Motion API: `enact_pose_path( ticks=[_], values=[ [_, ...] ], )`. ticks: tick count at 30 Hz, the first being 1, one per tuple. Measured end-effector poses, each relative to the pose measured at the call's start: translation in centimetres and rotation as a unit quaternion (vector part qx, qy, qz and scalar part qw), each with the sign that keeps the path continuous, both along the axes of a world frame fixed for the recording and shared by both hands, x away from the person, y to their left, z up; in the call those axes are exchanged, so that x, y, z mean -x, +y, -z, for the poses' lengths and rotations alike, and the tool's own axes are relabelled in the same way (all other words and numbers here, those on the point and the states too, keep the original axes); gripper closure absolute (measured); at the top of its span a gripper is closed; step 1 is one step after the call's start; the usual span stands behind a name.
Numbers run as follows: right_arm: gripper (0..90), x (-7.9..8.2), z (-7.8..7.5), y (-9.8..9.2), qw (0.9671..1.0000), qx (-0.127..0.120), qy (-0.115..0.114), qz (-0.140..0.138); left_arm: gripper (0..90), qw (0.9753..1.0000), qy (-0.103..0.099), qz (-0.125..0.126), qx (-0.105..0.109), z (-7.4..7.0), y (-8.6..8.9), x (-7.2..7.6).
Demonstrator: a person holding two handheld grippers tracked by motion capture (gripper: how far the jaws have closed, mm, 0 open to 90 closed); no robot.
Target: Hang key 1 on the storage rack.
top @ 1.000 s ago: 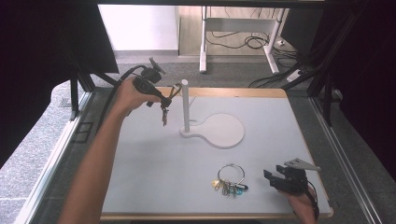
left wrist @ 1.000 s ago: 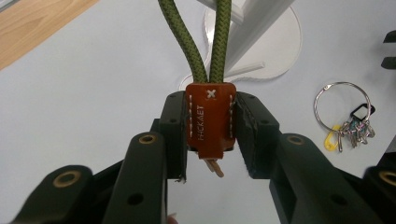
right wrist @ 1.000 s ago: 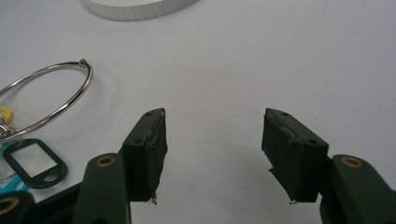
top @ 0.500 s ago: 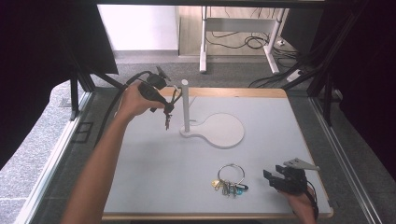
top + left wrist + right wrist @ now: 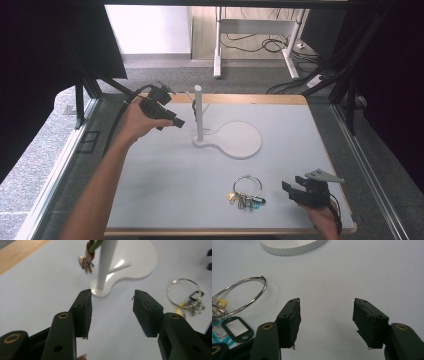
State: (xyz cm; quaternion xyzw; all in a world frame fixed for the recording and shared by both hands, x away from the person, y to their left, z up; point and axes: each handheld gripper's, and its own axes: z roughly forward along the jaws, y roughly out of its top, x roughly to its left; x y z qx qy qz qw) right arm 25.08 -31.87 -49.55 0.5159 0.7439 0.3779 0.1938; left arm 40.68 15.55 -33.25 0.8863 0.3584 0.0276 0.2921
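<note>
A pale grey table (image 5: 165, 190) with a wooden edge sits before me, floor and cables beyond it. Nearest, my right gripper (image 5: 306, 191) rests low at the right, jaws spread and empty, the key ring (image 5: 246, 191) lying just beside it to its left. Farther off, my left gripper (image 5: 165, 112) hovers with jaws spread, empty, near the white post stand (image 5: 199, 116), where a small key bunch (image 5: 86, 258) hangs. I judge that bunch is hung; next comes pinching the ring on the table.

A lab was suggested: a white table (image 5: 165, 190) was framed by black curtains (image 5: 45, 55), with cables (image 5: 250, 45) trailed behind.
</note>
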Motion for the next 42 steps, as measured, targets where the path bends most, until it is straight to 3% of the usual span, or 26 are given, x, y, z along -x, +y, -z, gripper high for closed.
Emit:
enact_pose_path(
  ticks=[6, 12, 19, 25, 32, 35, 37, 42],
  values=[
    [39.4, -0.1, -0.1, 0.3, 0.9999, 0.002, -0.003, -0.012, 46.1, 0.9998, -0.017, 0.005, 0.012, 1.2, 1.2, 3.5],
    [38.2, -0.2, -0.1, 0.8, 0.9995, 0.009, -0.006, -0.029, 44.4, 0.999, -0.027, 0.028, 0.023, 3.2, 1.6, 6.9],
    [37.5, -0.3, 0.1, 1.5, 0.9979, 0.023, -0.011, -0.06, 43.5, 0.9987, -0.032, 0.027, 0.03, 5.4, 2.0, 9.4],
    [37.6, -0.3, 0.2, 1.9, 0.9974, 0.029, -0.015, -0.063, 43.4, 0.9987, -0.035, 0.014, 0.034, 7.6, 2.5, 11.1],
    [41.2, -0.5, -0.1, 2.4, 0.9976, 0.028, -0.019, -0.06, 43.4, 0.9989, -0.027, 0.021, 0.033, 9.8, 2.5, 12.0],
    [42.9, -1.0, -0.4, 2.8, 0.9971, 0.038, -0.012, -0.066, 43.3, 0.9989, -0.021, 0.017, 0.039, 10.4, 2.5, 12.2],
    [43.0, -1.2, -0.6, 2.9, 0.9966, 0.042, -0.009, -0.071, 42.6, 0.9991, -0.022, 0.019, 0.029, 10.6, 2.5, 12.2],
    [43.6, -1.1, -1.3, 2.5, 0.9963, 0.045, -0.021, -0.071, 39.9, 0.9987, -0.024, 0.016, 0.042, 10.4, 2.5, 13.0]
  ],
)
